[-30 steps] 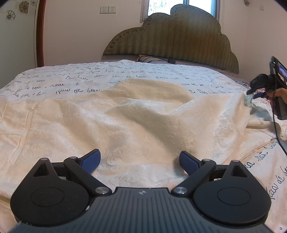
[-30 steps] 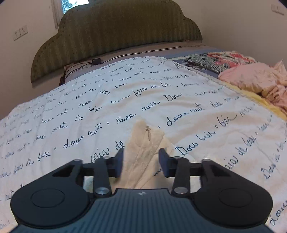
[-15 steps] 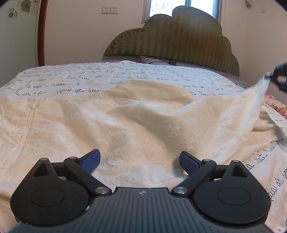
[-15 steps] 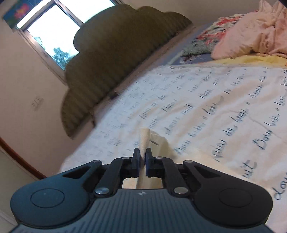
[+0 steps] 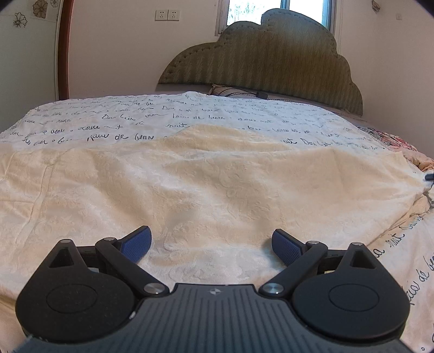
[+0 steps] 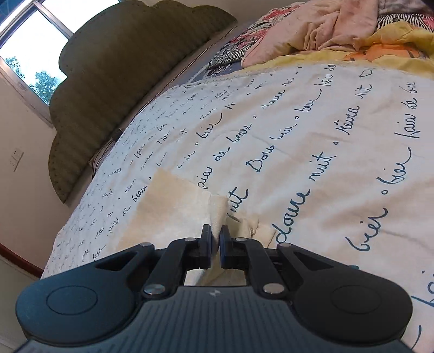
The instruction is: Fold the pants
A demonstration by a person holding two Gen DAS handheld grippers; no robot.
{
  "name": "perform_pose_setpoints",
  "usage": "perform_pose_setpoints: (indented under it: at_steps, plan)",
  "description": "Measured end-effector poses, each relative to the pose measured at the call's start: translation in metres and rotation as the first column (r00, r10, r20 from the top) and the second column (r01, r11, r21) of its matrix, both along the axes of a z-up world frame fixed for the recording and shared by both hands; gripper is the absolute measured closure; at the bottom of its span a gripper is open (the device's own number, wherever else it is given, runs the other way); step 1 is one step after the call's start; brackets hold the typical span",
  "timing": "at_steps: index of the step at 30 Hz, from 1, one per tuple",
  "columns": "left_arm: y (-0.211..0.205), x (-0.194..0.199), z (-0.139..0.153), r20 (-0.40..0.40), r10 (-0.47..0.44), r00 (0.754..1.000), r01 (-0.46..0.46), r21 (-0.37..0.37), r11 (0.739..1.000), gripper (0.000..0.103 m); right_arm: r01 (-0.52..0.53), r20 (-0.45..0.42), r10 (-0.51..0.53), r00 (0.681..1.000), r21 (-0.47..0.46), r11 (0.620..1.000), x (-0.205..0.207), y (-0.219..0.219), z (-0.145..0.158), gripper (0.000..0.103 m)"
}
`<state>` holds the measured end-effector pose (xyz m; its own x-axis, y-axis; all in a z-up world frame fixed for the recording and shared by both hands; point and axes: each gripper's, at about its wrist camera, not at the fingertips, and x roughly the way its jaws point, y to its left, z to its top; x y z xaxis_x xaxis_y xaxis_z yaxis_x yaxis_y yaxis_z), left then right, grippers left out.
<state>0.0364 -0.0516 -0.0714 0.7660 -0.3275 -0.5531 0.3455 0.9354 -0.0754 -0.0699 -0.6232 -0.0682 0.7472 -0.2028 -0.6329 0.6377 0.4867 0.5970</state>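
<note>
Cream pants (image 5: 206, 187) fill the left wrist view, spread wide over the bedspread (image 5: 190, 114) printed with dark handwritten script. The left gripper (image 5: 211, 245) hovers just above the near cloth with its blue-padded jaws spread apart, grasping nothing, as it did a second ago. What has changed is the far right edge of the fabric: a second ago it sat bunched at the right gripper, half a second ago it rose in a peak, and now it is pulled out flatter toward the right border, where only a dark tip of the right gripper shows. Beyond the bed stand a green scalloped headboard (image 5: 271, 54), a window (image 5: 276, 8) above it, a wall socket (image 5: 166, 15) and flower stickers on the left wall.

From the right wrist view, the right gripper (image 6: 214, 239) is clenched on a fold of the pants (image 6: 173, 201), with cream cloth standing up between its fingers. A second ago those fingers stood apart around the fabric; the camera is now rolled, so the bed slopes across the frame. The bedspread (image 6: 325, 152) runs up to a pile of pink and patterned laundry (image 6: 320, 24) near the headboard (image 6: 122, 62) and window (image 6: 29, 54).
</note>
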Motion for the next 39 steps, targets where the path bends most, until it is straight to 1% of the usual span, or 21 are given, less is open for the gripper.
perform_pose_setpoints:
  at_steps: [1, 3, 6, 7, 9, 12, 15, 17, 19, 21, 23, 24, 25, 26, 27, 28, 30, 32, 34, 36, 39]
  plan:
    - [0.000, 0.000, 0.000, -0.001, 0.000, 1.000, 0.000, -0.001, 1.000, 0.005, -0.013, 0.020, 0.013, 1.000, -0.012, 1.000, 0.004, 0.001, 0.007, 0.097]
    - [0.000, 0.001, 0.000, -0.001, 0.001, 1.000, -0.001, -0.001, 1.000, 0.005, -0.053, 0.137, 0.059, 0.989, -0.051, 0.997, 0.012, 0.004, 0.037, 0.097]
    - [0.001, 0.001, 0.000, 0.001, 0.003, 1.000, -0.003, 0.002, 1.000, 0.005, -0.082, 0.228, 0.127, 0.965, -0.197, 0.977, 0.013, 0.015, 0.087, 0.097]
    - [0.001, 0.002, 0.000, 0.000, 0.003, 1.000, -0.003, 0.000, 1.000, 0.005, -0.087, 0.210, 0.135, 0.968, -0.222, 0.971, 0.011, 0.016, 0.093, 0.097]
    - [0.001, 0.003, 0.000, 0.000, 0.002, 1.000, -0.002, 0.001, 1.000, 0.005, -0.086, 0.140, 0.118, 0.983, -0.217, 0.972, 0.003, 0.013, 0.084, 0.097]
    - [0.001, 0.003, 0.000, 0.000, 0.001, 1.000, -0.001, 0.011, 1.000, 0.005, -0.084, -0.046, 0.077, 0.996, -0.172, 0.981, -0.014, 0.006, 0.032, 0.097]
    - [0.000, 0.004, 0.000, -0.001, 0.000, 1.000, 0.000, 0.015, 1.000, 0.005, -0.077, -0.116, 0.068, 0.991, -0.074, 0.994, -0.033, 0.004, -0.012, 0.095]
    - [0.000, 0.004, -0.001, -0.002, -0.001, 1.000, 0.001, 0.017, 1.000, 0.004, -0.087, -0.107, 0.080, 0.991, -0.054, 0.995, -0.038, 0.002, -0.017, 0.089]
    - [0.000, 0.005, -0.001, -0.002, -0.001, 1.000, 0.001, 0.018, 1.000, 0.004, -0.063, -0.134, 0.056, 0.989, -0.050, 0.997, -0.037, -0.003, -0.008, 0.070]
    - [-0.001, 0.005, 0.000, -0.002, 0.000, 1.000, 0.000, 0.018, 1.000, 0.004, 0.045, -0.139, -0.063, 0.988, -0.131, 0.990, -0.042, -0.006, 0.011, 0.067]
    - [-0.001, 0.005, 0.000, -0.002, 0.000, 1.000, 0.000, 0.020, 1.000, 0.004, 0.141, -0.095, -0.182, 0.979, -0.332, 0.933, -0.041, 0.006, 0.035, 0.064]
    - [-0.001, 0.005, 0.000, -0.002, 0.000, 1.000, 0.000, 0.022, 1.000, 0.004, 0.107, -0.094, -0.159, 0.983, -0.410, 0.906, -0.033, 0.015, 0.044, 0.064]
    - [0.000, 0.006, 0.000, -0.002, 0.000, 1.000, 0.001, 0.023, 1.000, 0.004, 0.019, -0.116, -0.081, 0.990, -0.457, 0.889, -0.019, 0.024, 0.051, 0.059]
    - [0.000, 0.005, 0.000, -0.002, 0.000, 1.000, 0.000, 0.021, 1.000, 0.004, -0.121, -0.156, 0.054, 0.986, -0.460, 0.880, -0.001, 0.032, 0.053, 0.053]
    - [0.000, 0.005, 0.000, -0.002, 0.000, 1.000, 0.000, 0.021, 1.000, 0.004, -0.251, -0.190, 0.186, 0.964, -0.420, 0.872, 0.019, 0.039, 0.051, 0.043]
    - [0.000, 0.005, 0.000, -0.002, 0.000, 1.000, 0.000, 0.020, 1.000, 0.004, -0.369, -0.216, 0.308, 0.926, -0.358, 0.857, 0.040, 0.046, 0.046, 0.043]
    - [-0.001, 0.005, 0.000, -0.002, 0.000, 1.000, 0.000, 0.020, 1.000, 0.004, -0.485, -0.277, 0.411, 0.869, -0.313, 0.816, 0.076, 0.058, 0.031, 0.043]
    - [-0.001, 0.005, 0.000, -0.002, -0.001, 1.000, 0.001, 0.023, 1.000, 0.004, -0.517, -0.390, 0.381, 0.838, -0.349, 0.781, 0.109, 0.066, 0.015, 0.043]
    - [-0.001, 0.006, 0.000, -0.003, -0.002, 1.000, 0.002, 0.026, 1.000, 0.004, -0.515, -0.447, 0.333, 0.830, -0.386, 0.765, 0.136, 0.061, -0.003, 0.041]
    - [-0.001, 0.006, 0.000, -0.003, -0.002, 1.000, 0.002, 0.028, 1.000, 0.004, -0.486, -0.417, 0.315, 0.853, -0.413, 0.771, 0.146, 0.052, -0.010, 0.034]
    - [-0.001, 0.006, 0.000, -0.004, -0.003, 1.000, 0.003, 0.026, 1.000, 0.003, -0.382, -0.345, 0.234, 0.909, -0.462, 0.800, 0.143, 0.036, 0.004, 0.034]
